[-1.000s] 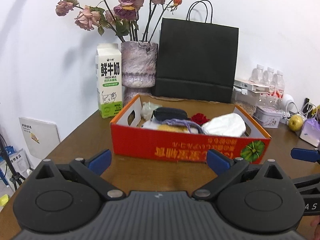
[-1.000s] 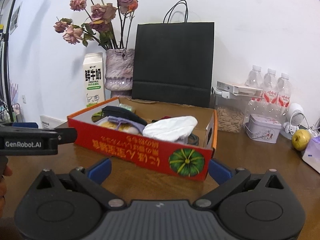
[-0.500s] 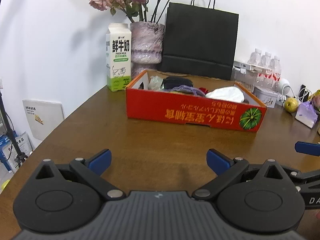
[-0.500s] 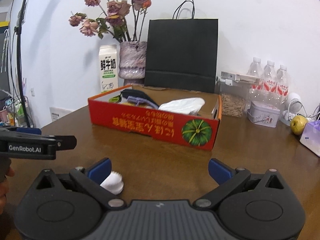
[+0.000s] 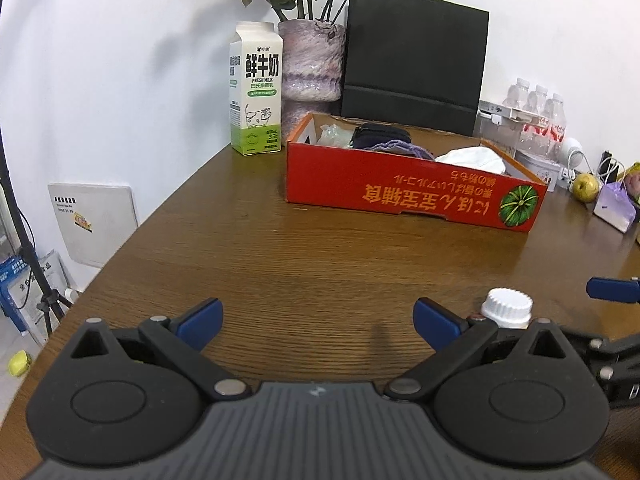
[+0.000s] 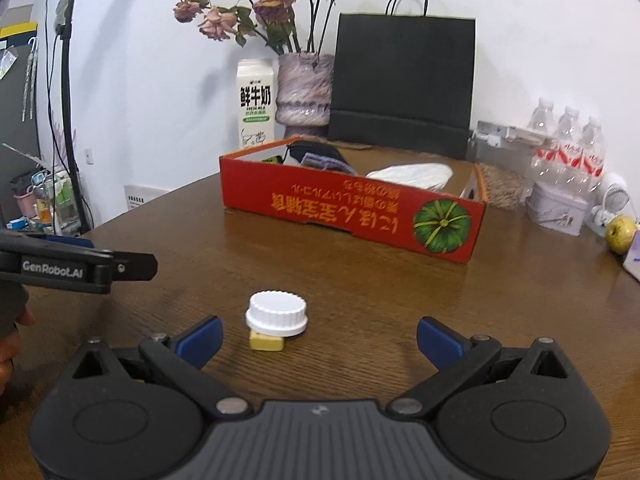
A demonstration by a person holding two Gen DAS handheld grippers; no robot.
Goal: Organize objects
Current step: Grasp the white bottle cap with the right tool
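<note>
A small bottle with a white ribbed cap and a yellow body stands on the brown table, just in front of my right gripper, nearer its left finger. That gripper is open and holds nothing. My left gripper is open too, over bare tabletop; the bottle's cap shows behind its right finger. A red cardboard box, also, sits further back, holding a dark pouch, purple cloth and a white bundle.
Behind the box stand a milk carton, a vase of dried roses and a black paper bag. Water bottles, a tin and an apple sit at the right. The table's left edge drops to the floor.
Both grippers have pulled back from the red box, which now looks farther away. The white-capped bottle has come into view in front of the right gripper.
</note>
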